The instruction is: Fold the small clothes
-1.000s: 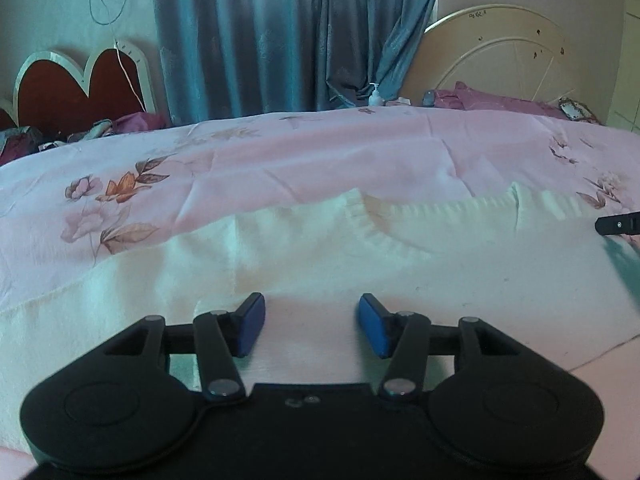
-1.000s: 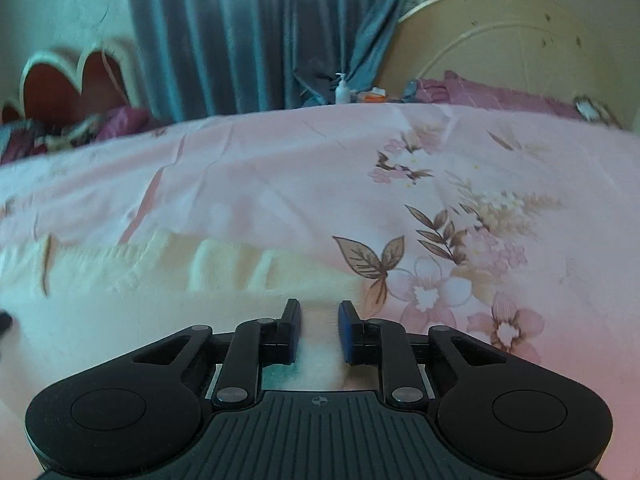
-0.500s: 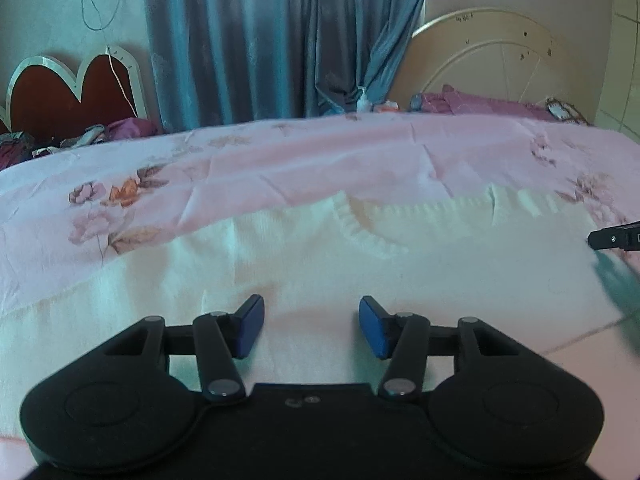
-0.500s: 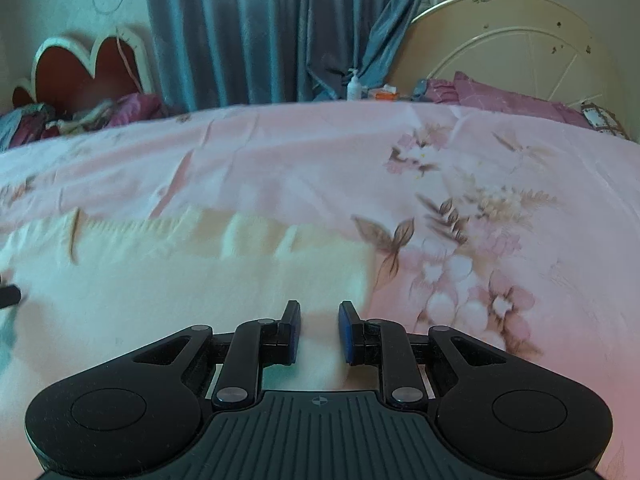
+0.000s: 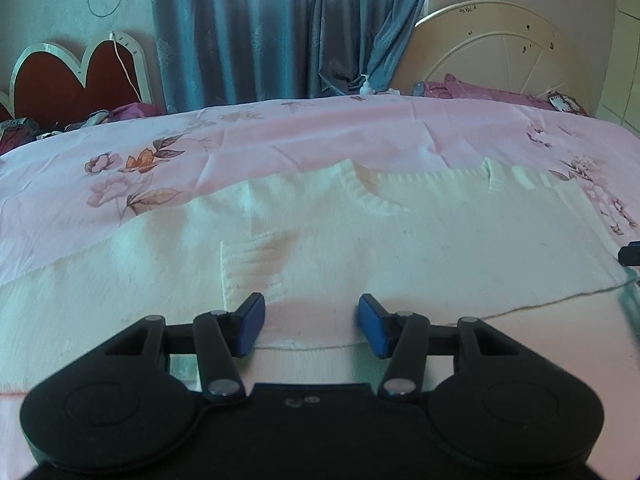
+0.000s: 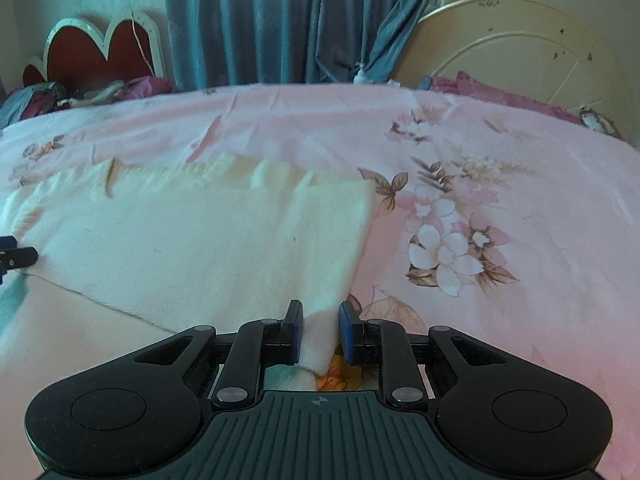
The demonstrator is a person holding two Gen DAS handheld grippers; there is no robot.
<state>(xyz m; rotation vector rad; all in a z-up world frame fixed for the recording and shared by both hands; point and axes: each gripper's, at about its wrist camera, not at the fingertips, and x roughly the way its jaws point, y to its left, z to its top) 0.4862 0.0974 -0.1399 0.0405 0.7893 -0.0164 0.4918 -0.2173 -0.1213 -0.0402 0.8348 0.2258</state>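
A cream knit sweater (image 5: 400, 240) lies flat on the pink floral bedsheet (image 5: 320, 140), neckline away from me. One sleeve cuff (image 5: 248, 268) is folded across its body. My left gripper (image 5: 310, 324) is open and empty above the sweater's near hem. In the right wrist view the sweater (image 6: 200, 240) fills the left half. My right gripper (image 6: 318, 330) is narrowly parted, with the sweater's near right corner (image 6: 316, 344) between the fingers. The right gripper's tip shows at the left view's right edge (image 5: 630, 254).
Blue curtains (image 5: 280, 28) hang behind the bed. A red heart-shaped headboard (image 5: 76, 76) stands at far left and a cream round headboard (image 5: 500, 48) at far right. A lotion bottle (image 5: 365, 86) and purple cloth (image 5: 480, 92) lie at the bed's far edge.
Both grippers have pulled back toward me. The sweater's near hem edge now shows in both views, and a folded sleeve cuff has come into the left view. The sweater corner is now between the right fingers.
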